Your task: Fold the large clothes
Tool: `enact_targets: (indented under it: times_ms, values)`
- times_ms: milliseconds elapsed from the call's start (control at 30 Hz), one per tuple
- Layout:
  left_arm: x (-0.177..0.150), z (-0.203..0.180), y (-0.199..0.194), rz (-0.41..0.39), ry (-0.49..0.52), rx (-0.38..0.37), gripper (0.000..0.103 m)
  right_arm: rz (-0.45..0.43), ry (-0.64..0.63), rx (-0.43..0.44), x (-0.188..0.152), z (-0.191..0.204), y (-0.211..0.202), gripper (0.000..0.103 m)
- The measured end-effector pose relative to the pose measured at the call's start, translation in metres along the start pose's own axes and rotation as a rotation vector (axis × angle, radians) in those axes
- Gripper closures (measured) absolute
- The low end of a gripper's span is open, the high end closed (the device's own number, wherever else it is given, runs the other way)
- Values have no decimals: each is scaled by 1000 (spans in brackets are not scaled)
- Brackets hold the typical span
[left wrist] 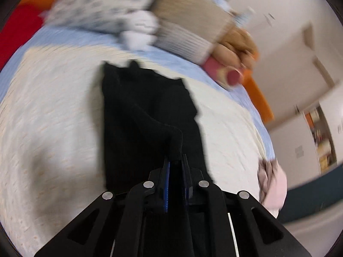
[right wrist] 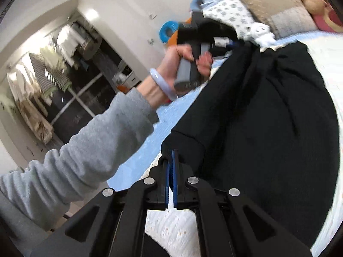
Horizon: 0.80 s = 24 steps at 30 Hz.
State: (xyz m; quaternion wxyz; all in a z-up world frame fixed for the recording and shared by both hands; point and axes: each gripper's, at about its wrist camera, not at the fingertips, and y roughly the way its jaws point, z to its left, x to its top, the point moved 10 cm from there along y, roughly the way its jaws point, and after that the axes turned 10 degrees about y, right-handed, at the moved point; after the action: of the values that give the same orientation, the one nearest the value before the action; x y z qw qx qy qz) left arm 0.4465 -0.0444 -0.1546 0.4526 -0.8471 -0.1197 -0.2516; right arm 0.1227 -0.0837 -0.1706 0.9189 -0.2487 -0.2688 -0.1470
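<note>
A large black ribbed garment point(left wrist: 141, 115) lies on a bed with a white quilt point(left wrist: 49, 117). My left gripper point(left wrist: 176, 160) is shut on a raised fold of the black garment near its lower edge. In the right wrist view the same garment point(right wrist: 268, 128) spreads across the bed. My right gripper point(right wrist: 171, 156) is shut on a corner of it at the left edge. The left gripper point(right wrist: 233, 42), held by a hand with a pale bracelet, grips the garment's far end.
Pillows, a patterned one point(left wrist: 103, 0) and a beige one point(left wrist: 188, 15), plus a plush toy point(left wrist: 233, 49), lie at the head of the bed. A pink cloth point(left wrist: 272, 186) sits at the bed's right edge. A dark window point(right wrist: 85, 90) is at the left.
</note>
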Motion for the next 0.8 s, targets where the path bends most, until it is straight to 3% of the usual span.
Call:
enact_targets:
  times_ms: [67,167,333,500,600,633,667,733,800]
  values:
    - [0,-33,22,43,102,41,89,-20,36,-12,-4,-11,-12,100]
    - [-13,-51,54,109,158,90,88,-29,99,-31,-12,-33,-20,100]
    - [-41,-52,103,164,108,59,88,-15,169,-62,-26,-62,-25,100]
    - [-57,-41,120,179,88,47,85,23,220,-115,-39,-89,-22,99]
    - [-55,-55,116,176,118,10,54,82,178,-191,-52,-96,-25,97]
    - [-55,-62,112,179,139,5,36,93,172,-210,-55,-96,-31,87]
    - [-56,-71,107,182,180,15,25,101,174,-224,-56,-95,-37,68]
    - [-56,-83,92,172,243,34,22,69,153,-268,-52,-89,-57,47]
    - [-49,-88,74,146,238,3,22,13,93,-288,-38,-74,-75,45]
